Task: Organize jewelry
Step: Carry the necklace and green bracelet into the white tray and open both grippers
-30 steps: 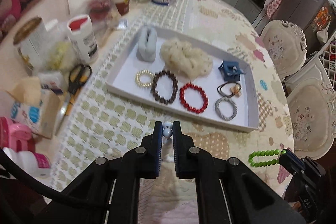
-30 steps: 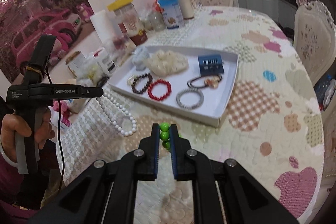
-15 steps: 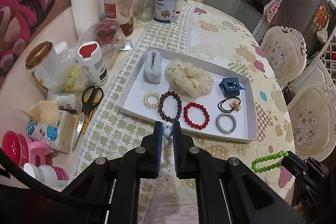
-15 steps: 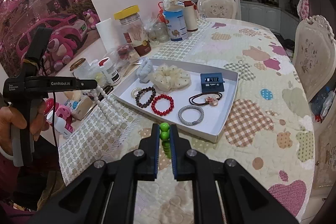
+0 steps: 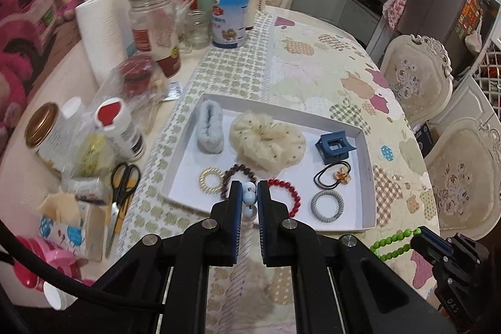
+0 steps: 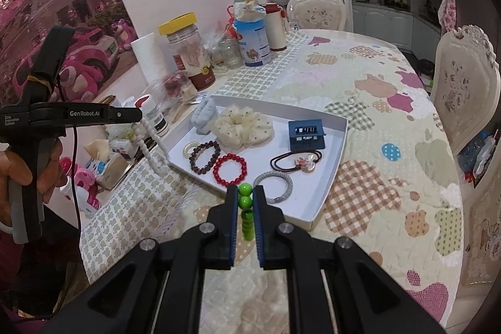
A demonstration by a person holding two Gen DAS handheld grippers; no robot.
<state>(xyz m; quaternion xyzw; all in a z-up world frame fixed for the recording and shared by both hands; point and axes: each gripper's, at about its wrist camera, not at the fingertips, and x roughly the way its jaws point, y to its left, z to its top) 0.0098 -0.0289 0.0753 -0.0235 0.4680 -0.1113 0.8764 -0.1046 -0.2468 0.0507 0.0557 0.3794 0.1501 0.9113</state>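
My left gripper (image 5: 249, 191) is shut on a white bead necklace (image 5: 249, 197), which hangs from it in the right wrist view (image 6: 150, 143), held above the table in front of the white tray (image 5: 368, 165). My right gripper (image 6: 245, 194) is shut on a green bead bracelet (image 6: 245, 202), which also shows in the left wrist view (image 5: 391, 241), held above the tray's near edge (image 6: 322, 196). The tray holds a brown bead bracelet (image 6: 205, 155), a red bead bracelet (image 6: 229, 169), a grey hair tie (image 6: 275, 185), scrunchies, a blue claw clip (image 6: 307, 133) and a black flower hair tie.
Left of the tray stand jars (image 5: 156, 21), a paper roll (image 5: 100, 36), bottles, scissors (image 5: 122, 187), a tissue pack and a pink toy. A blue tin (image 5: 228, 17) stands at the back. Cream chairs (image 5: 419, 77) stand on the right of the patterned tablecloth.
Both grippers have risen and drawn back from the tray, carrying their beads. The white necklace now hangs higher off the table.
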